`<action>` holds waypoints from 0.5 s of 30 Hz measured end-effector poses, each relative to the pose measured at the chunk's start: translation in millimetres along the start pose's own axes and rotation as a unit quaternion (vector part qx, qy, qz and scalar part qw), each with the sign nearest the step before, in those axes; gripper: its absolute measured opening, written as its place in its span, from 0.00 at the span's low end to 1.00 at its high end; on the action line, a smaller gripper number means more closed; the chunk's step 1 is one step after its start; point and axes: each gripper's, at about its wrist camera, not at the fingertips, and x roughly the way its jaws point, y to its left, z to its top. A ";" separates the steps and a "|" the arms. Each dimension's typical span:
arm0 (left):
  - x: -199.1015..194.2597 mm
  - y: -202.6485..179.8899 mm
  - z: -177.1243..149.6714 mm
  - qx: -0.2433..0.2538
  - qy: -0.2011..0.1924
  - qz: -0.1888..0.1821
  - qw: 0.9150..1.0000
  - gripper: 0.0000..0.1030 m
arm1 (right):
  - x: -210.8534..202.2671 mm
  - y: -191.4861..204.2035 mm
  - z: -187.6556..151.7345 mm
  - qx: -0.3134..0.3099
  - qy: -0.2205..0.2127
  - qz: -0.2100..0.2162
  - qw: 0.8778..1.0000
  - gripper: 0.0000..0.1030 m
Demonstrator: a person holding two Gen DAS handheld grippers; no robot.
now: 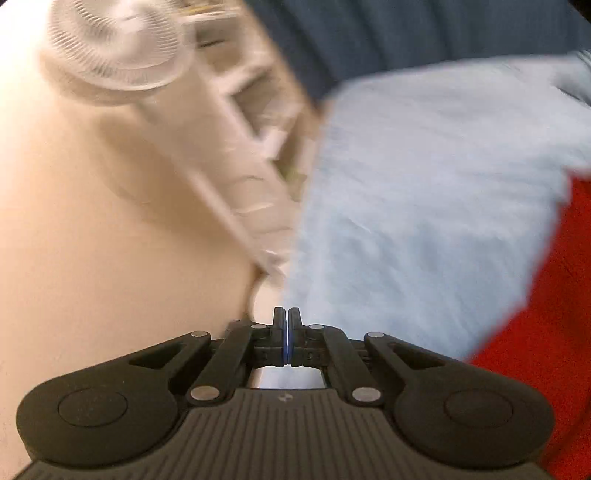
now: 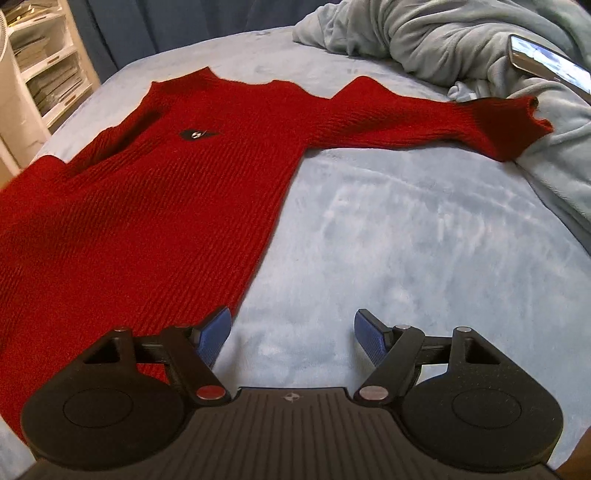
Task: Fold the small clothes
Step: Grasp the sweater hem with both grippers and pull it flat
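Beside sweater [image 2: 155, 206] (flat): rumpled blanket [image 2: 461, 40]

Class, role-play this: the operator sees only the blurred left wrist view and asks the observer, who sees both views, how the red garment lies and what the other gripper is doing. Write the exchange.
Operator: I only see a red patch at my right edge. What is it?
Observer: A red knit sweater, spread flat on the light blue bed cover.
Operator: Where is its sleeve?
Observer: One sleeve stretches out sideways, its cuff reaching a rumpled blue blanket.
Operator: Is the right gripper holding anything?
Observer: No. The right gripper is open, one finger over the sweater's edge near the hem and the other over bare cover.
Operator: Anything else nearby?
Observer: A phone lies on the blanket.
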 end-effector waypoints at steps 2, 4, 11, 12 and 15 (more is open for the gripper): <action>0.3 10.5 0.1 -0.048 0.014 -0.072 0.996 0.24 | -2.4 3.7 -4.9 0.004 0.006 0.021 1.000 0.74; 0.4 5.9 -13.7 -0.053 0.036 -0.146 0.987 0.77 | 2.5 8.0 -8.9 0.016 0.020 0.041 0.999 0.77; 0.0 -68.3 -100.1 0.005 0.122 -0.271 0.955 0.96 | 25.1 26.6 -19.8 0.089 0.072 0.101 0.988 0.96; 3.0 -79.2 -106.3 0.023 0.136 -0.278 0.951 0.96 | 26.3 33.0 -20.6 0.082 0.073 0.109 0.988 0.96; 13.2 -107.6 -116.1 0.070 0.139 -0.257 0.954 0.96 | 26.1 49.7 -21.5 0.045 0.082 0.156 0.983 0.92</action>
